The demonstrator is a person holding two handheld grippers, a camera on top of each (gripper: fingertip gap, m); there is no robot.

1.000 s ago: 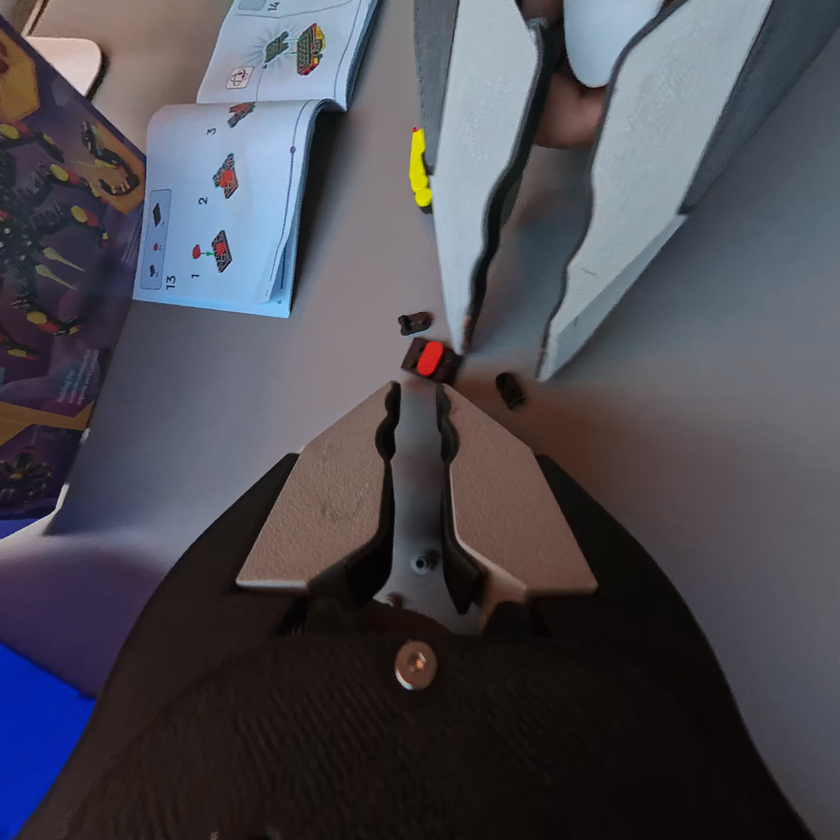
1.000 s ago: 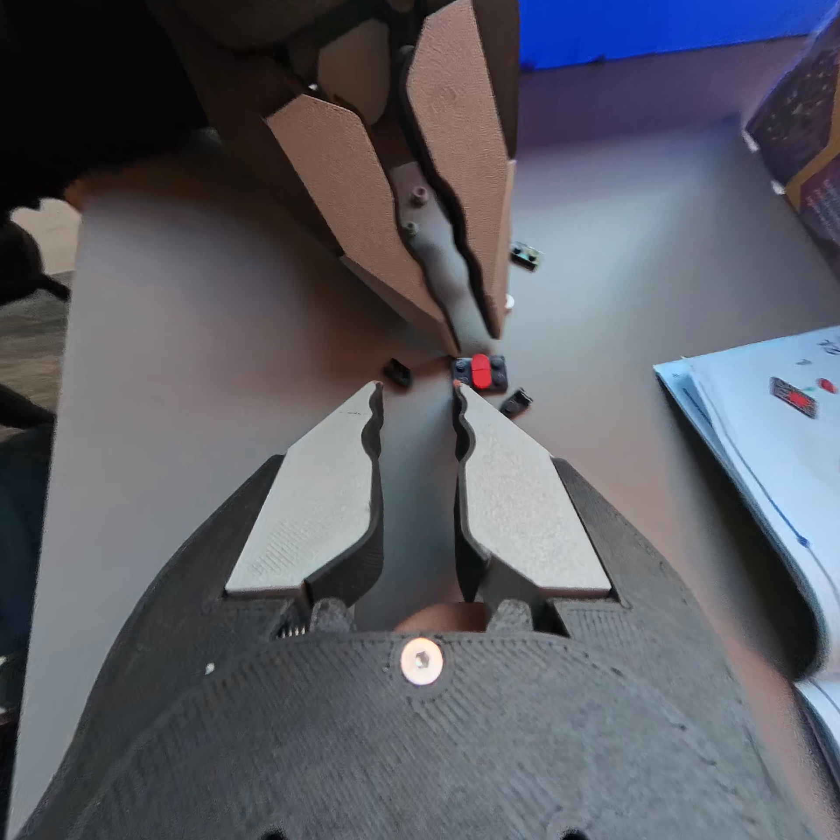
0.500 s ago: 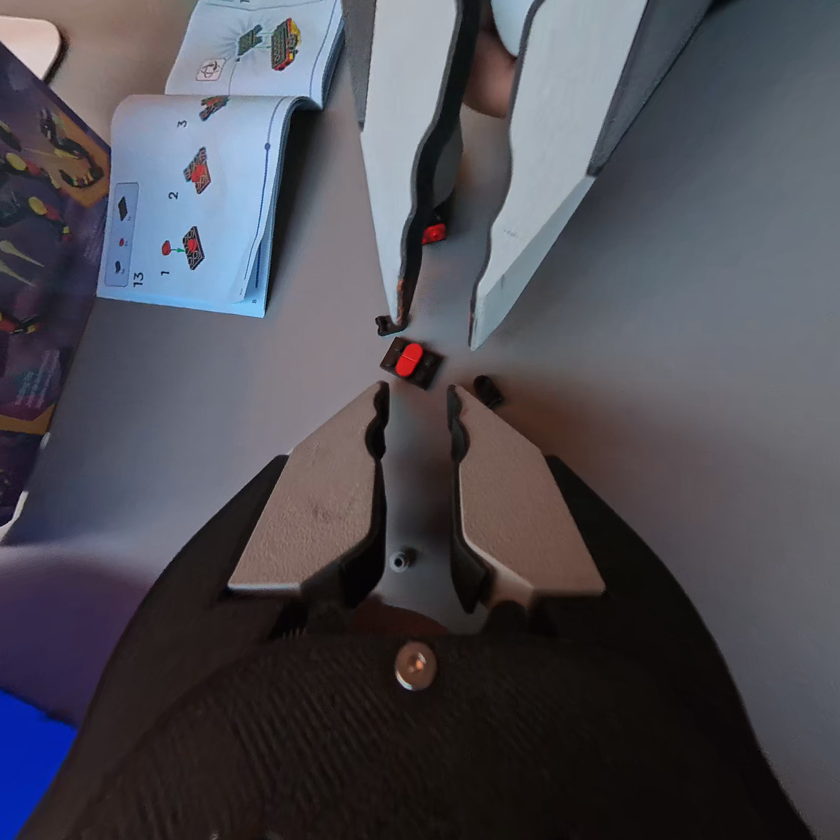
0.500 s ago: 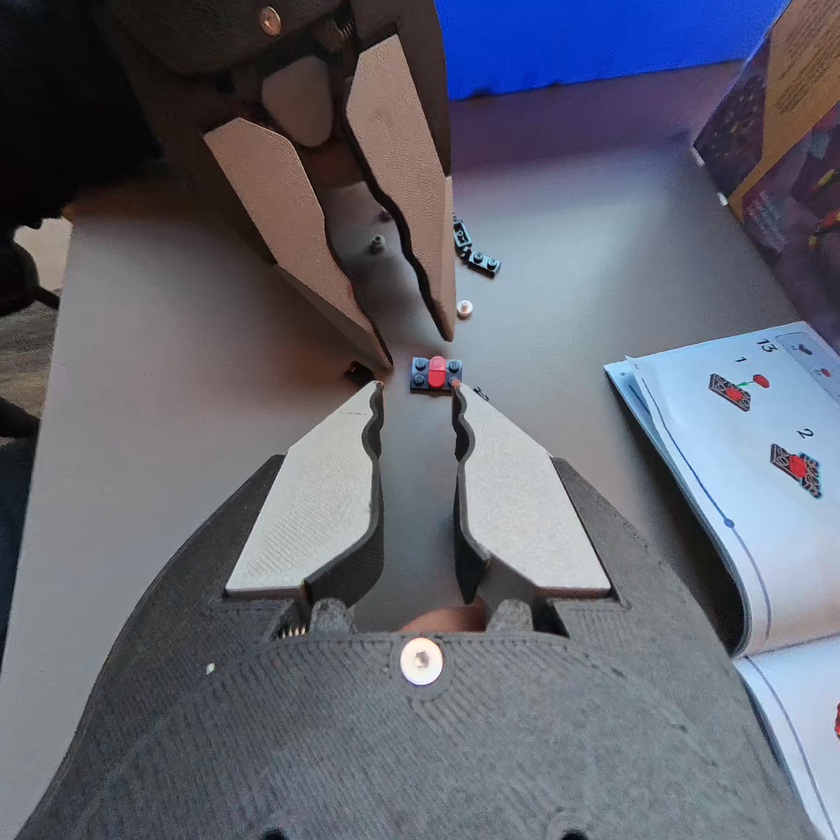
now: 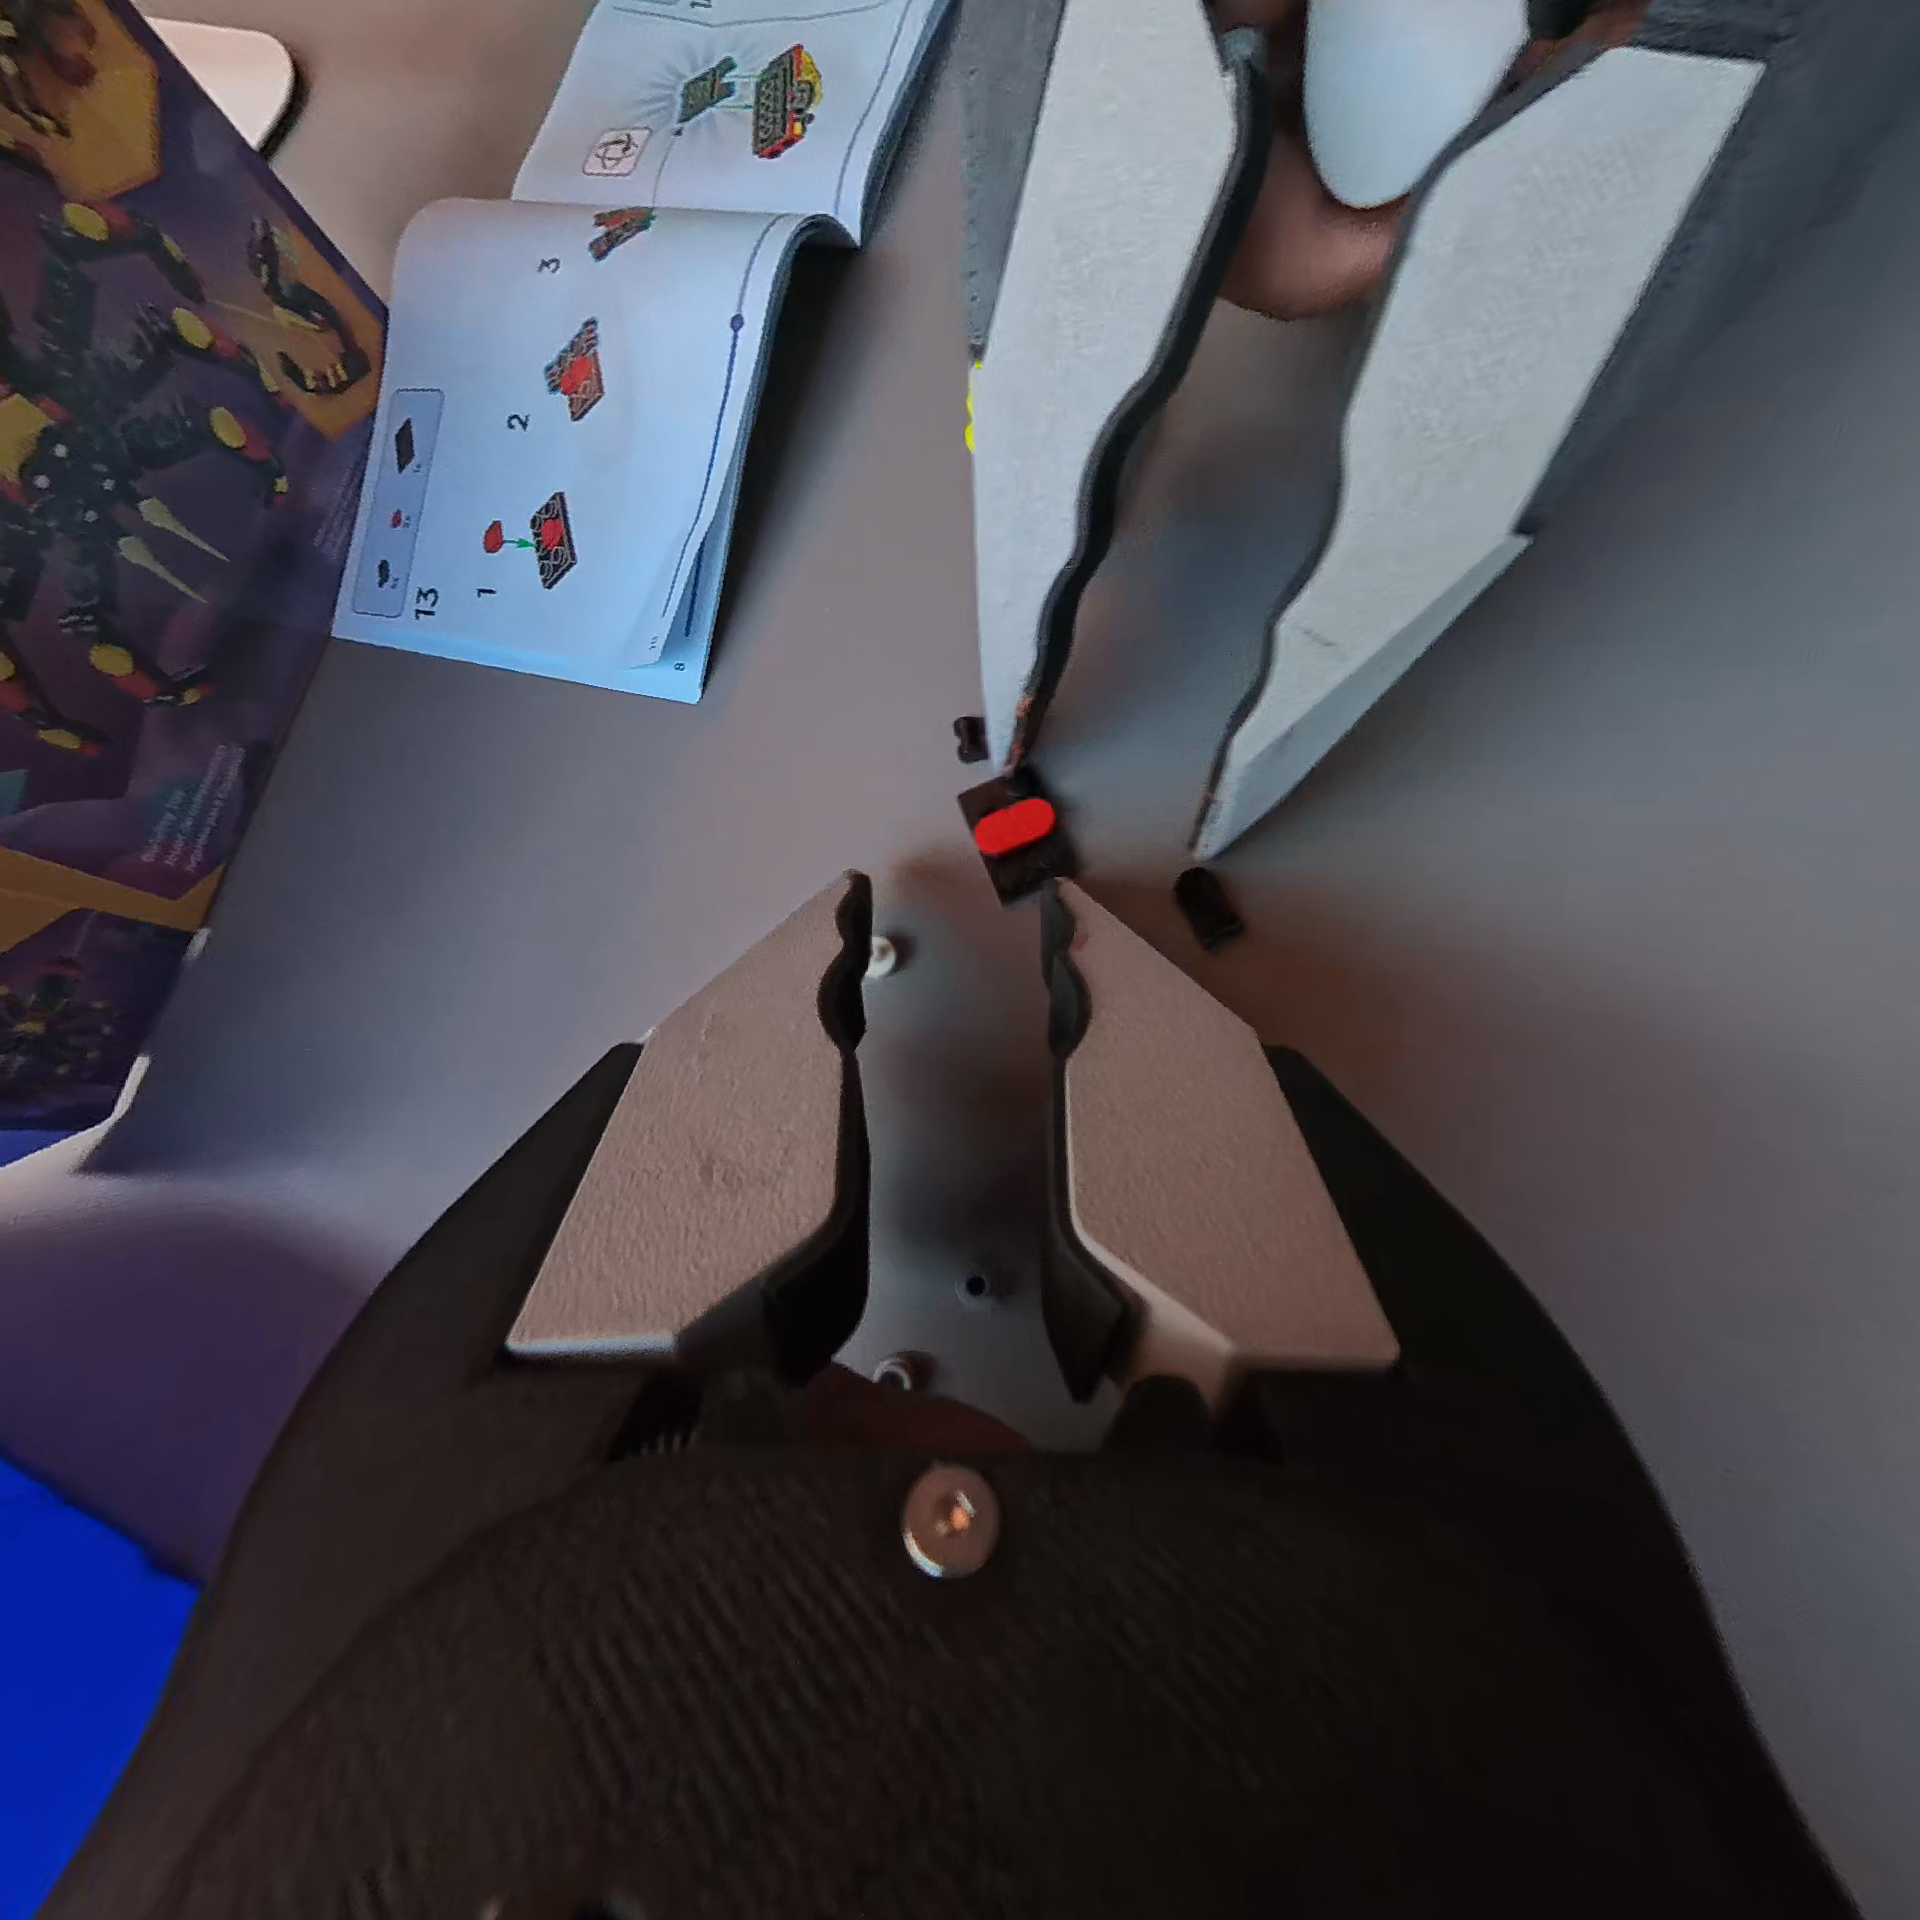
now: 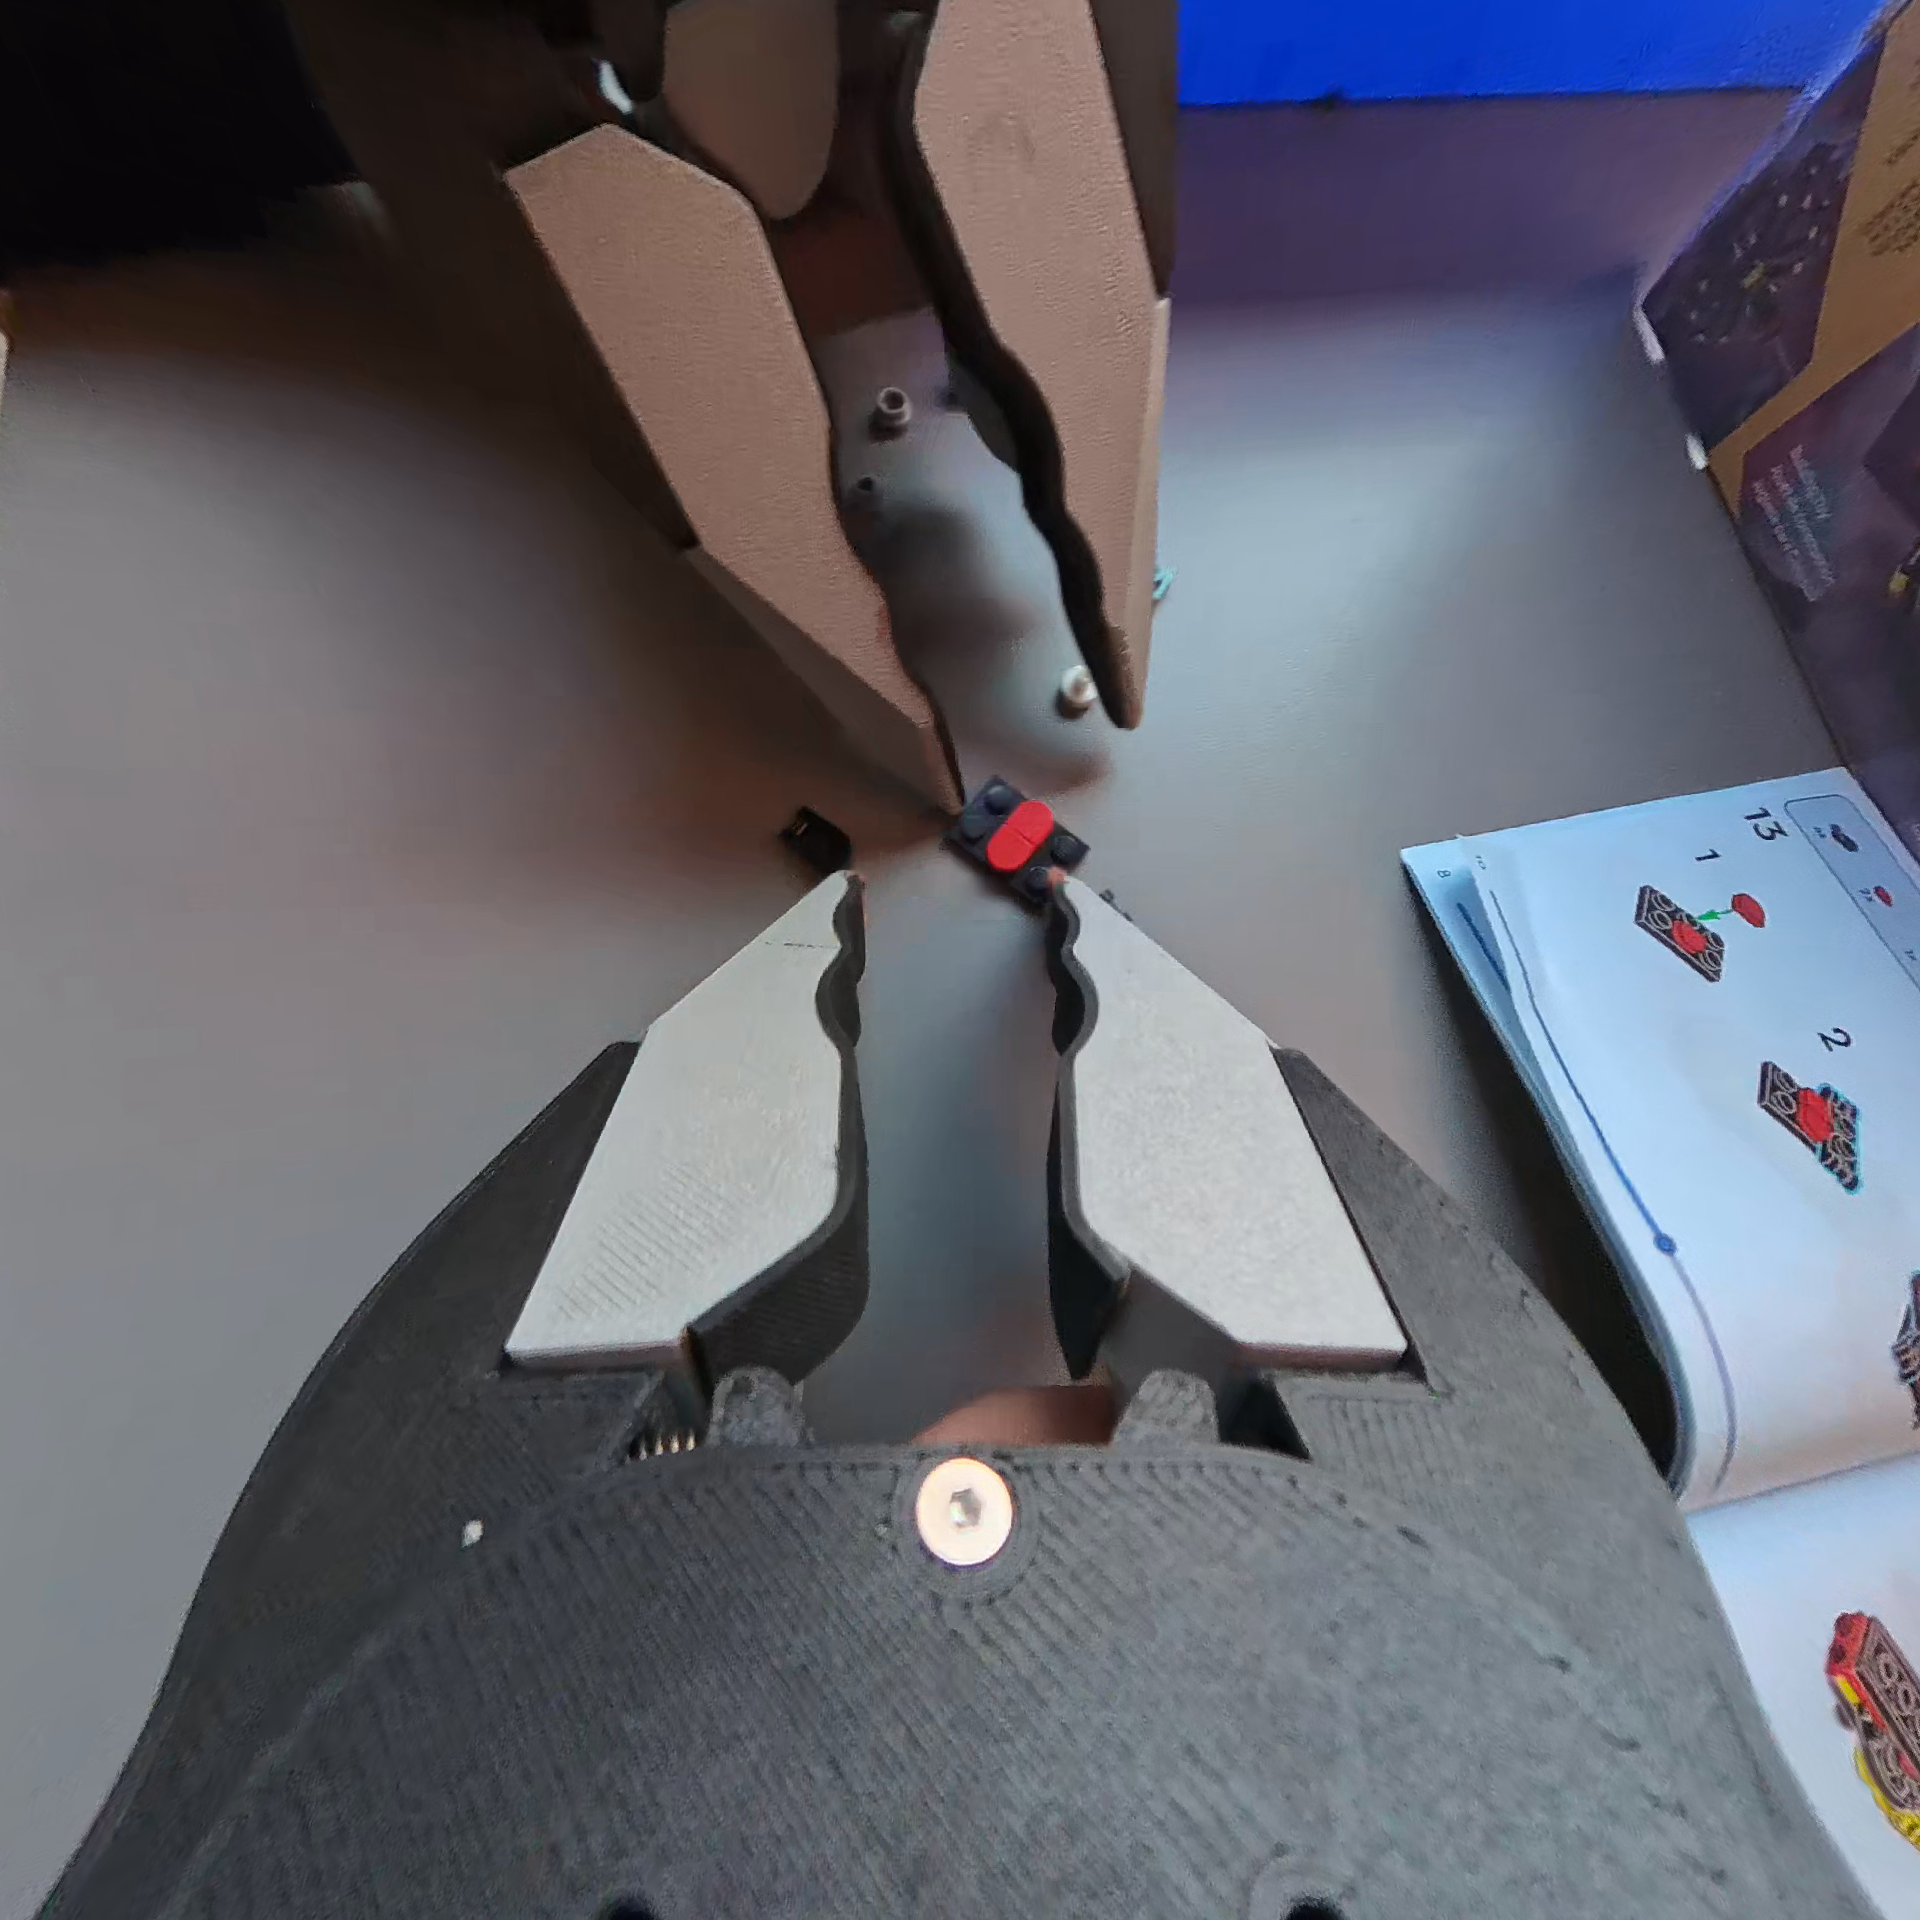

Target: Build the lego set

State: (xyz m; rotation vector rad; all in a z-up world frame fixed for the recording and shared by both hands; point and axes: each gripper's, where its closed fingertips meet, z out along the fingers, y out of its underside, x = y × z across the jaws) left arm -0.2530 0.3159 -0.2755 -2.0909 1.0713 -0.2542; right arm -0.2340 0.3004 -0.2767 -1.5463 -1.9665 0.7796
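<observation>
A small black plate with a red rounded tile on top (image 5: 1013,831) lies on the grey table; it also shows in the right wrist view (image 6: 1018,836). My left gripper (image 5: 951,894) is open and empty, and its right fingertip (image 5: 1051,904) touches the plate's near corner. My right gripper (image 6: 951,894) is open and empty, and its right fingertip (image 6: 1058,896) touches the plate. Each gripper faces the other across the plate: the right gripper (image 5: 1112,790) stands opposite in the left wrist view, and the left gripper (image 6: 1039,758) in the right wrist view.
Small black pieces (image 5: 1207,906) (image 5: 968,736) (image 6: 814,831) lie beside the plate. A small light stud (image 6: 1077,686) sits between the left fingers. An open instruction booklet (image 5: 582,436) (image 6: 1714,1039) and the purple set box (image 5: 125,468) (image 6: 1818,364) lie to the side. Both grippers' tips are close together, under 4 cm apart.
Both grippers have shifted sideways and closed in, so the plate now sits at their right fingertips instead of before the gaps. The plate has turned a little. Both stay open.
</observation>
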